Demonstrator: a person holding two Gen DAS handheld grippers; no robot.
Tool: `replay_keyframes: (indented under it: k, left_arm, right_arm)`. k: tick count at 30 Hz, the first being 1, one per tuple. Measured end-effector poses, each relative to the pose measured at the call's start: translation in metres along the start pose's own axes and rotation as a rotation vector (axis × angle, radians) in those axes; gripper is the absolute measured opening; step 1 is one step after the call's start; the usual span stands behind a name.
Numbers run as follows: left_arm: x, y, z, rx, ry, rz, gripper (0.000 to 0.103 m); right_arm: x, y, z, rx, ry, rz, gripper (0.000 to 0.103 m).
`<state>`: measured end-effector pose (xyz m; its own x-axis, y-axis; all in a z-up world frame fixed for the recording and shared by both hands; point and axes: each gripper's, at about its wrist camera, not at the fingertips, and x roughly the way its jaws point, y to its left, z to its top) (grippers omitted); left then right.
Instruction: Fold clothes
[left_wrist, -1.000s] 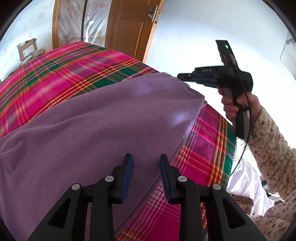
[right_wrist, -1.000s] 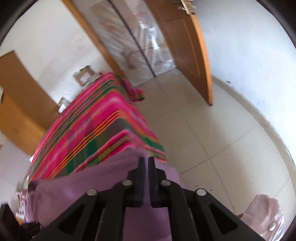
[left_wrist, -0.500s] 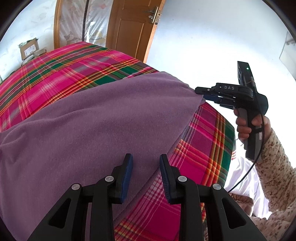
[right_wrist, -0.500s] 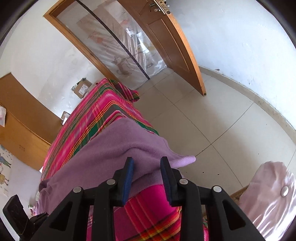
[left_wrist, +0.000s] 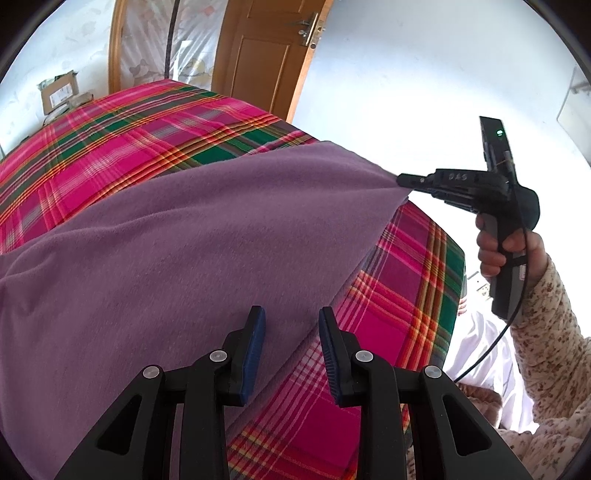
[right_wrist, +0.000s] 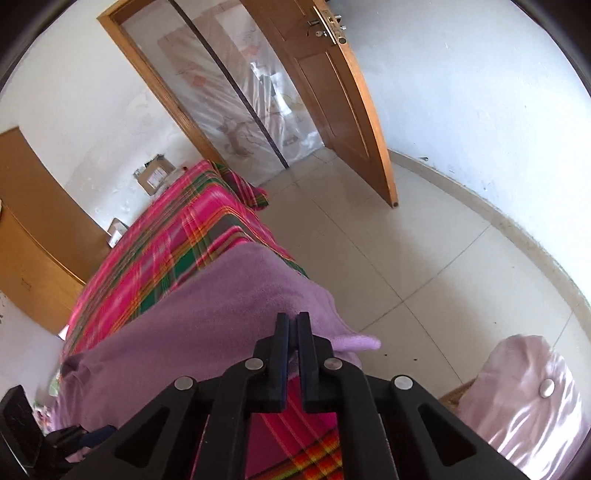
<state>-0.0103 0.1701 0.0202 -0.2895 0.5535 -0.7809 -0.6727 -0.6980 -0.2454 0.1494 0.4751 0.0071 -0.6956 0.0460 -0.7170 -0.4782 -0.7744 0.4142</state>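
— Now that the right hand-held gripper (right_wrist: 293, 325) has shut on the corner of the purple garment (left_wrist: 192, 236), where half a second ago it stood apart, what's next?
— Lifting it off the plaid bed (left_wrist: 402, 291) to fold. The left hand-held gripper (left_wrist: 291, 332) hangs apart over the near edge, gripping nothing.

A bed covered by a pink, green and orange plaid sheet (left_wrist: 122, 147) fills the middle and left of the left wrist view, and runs from centre to lower left in the right wrist view. A purple fleece garment (left_wrist: 177, 251) lies spread directly on it, covering the lower left of the frame and reaching the bed's right edge, with bare plaid showing above and at lower right.
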Motion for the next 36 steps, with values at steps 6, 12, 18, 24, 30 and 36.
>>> replay_keyframes:
  k: [6,12,18,24,30,36]
  left_arm:
    - [-0.005,0.002,-0.004,-0.007,0.003,-0.001,0.031]
    - [-0.014,0.006,-0.010,-0.032,-0.004,0.011,0.031]
    - [-0.039,0.021,-0.024,-0.088,-0.036,0.062,0.031]
    - [-0.081,0.056,-0.042,-0.185,-0.096,0.171,0.031]
    - [-0.129,0.111,-0.070,-0.332,-0.157,0.299,0.031]
    - [-0.156,0.150,-0.078,-0.413,-0.187,0.366,0.031]
  right_arm:
    - [0.004,0.005,0.002,-0.013,0.012,-0.083,0.006]
    - [-0.012,0.031,-0.001,-0.096,-0.089,-0.139,0.010]
    - [0.005,0.057,-0.012,-0.195,-0.033,-0.081,0.010]
    - [0.014,0.067,-0.009,-0.161,-0.001,-0.155,0.010]
    - [0.023,0.144,-0.006,-0.329,-0.003,0.003,0.010]
    - [0.064,0.238,-0.018,-0.492,0.146,0.243,0.010]
